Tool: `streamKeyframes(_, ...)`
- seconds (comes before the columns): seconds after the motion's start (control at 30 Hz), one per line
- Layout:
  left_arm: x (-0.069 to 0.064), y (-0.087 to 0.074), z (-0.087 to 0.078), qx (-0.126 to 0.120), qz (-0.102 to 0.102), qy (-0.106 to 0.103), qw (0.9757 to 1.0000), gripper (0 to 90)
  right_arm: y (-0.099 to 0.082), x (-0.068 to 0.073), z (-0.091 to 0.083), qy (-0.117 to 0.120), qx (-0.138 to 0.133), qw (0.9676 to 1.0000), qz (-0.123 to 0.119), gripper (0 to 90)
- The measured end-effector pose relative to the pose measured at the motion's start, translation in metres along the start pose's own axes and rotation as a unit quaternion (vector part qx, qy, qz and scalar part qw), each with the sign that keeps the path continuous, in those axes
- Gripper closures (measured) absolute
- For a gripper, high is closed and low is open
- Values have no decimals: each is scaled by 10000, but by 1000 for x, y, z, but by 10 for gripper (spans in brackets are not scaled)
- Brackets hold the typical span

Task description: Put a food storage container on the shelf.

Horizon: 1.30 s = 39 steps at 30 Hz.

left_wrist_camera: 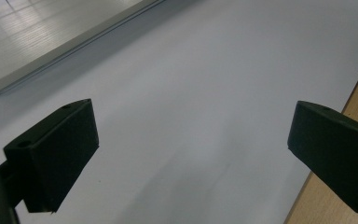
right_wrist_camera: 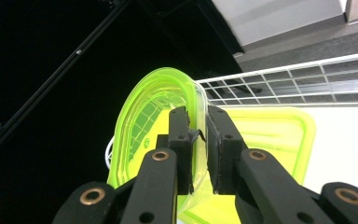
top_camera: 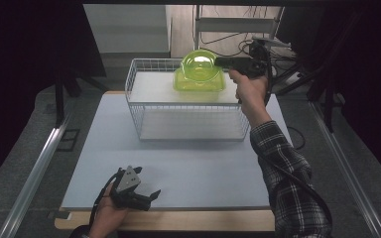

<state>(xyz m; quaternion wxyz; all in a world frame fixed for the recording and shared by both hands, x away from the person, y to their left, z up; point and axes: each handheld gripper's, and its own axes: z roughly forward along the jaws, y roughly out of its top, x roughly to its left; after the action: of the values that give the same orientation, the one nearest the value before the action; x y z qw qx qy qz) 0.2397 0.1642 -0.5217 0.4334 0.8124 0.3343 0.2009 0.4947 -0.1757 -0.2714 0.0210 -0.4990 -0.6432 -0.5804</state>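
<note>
The right tool (top_camera: pixel 223 62) was clamped on the rim of a translucent green bowl (top_camera: pixel 198 64), its jaws nearly together with the thin plastic wall between them (the right gripper view showed one pad inside the bowl (right_wrist_camera: pixel 156 121) and one outside). The bowl was tipped up on its side, its open face turned toward the person, above a flat green lid (top_camera: pixel 198 83) of the same colour. That lid lay on the upper shelf of a white wire basket (top_camera: pixel 144 106), which stood at the far middle of the table (top_camera: pixel 188 168). Whether the bowl's lower edge touched the lid could not be told. The right hand (top_camera: pixel 245 89) reached in from the basket's right side.

The left tool (top_camera: pixel 151 197) rested low at the near edge of the table, well apart from the basket, its jaws spread wide with nothing between them; the left gripper view showed bare white tabletop (left_wrist_camera: pixel 191 116) under them.
</note>
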Motion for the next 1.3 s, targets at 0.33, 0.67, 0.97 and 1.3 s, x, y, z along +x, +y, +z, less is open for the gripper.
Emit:
streamKeyframes(0.33, 0, 0, 0, 13, 8, 2, 10000, 15, 3, 12, 6, -785, 39, 9948, -641, 756)
streamKeyframes(0.67, 0, 0, 0, 10, 16, 8, 10000, 16, 1, 14, 9, -929, 69, 9928, -750, 728)
streamKeyframes(0.97, 0, 0, 0, 14, 14, 22, 10000, 16, -1, 15, 2, -624, 80, 9941, -887, 539)
streamKeyframes(1.3, 0, 0, 0, 22, 29, 35, 10000, 15, -7, 18, -7, -517, 250, 9908, -1227, 370)
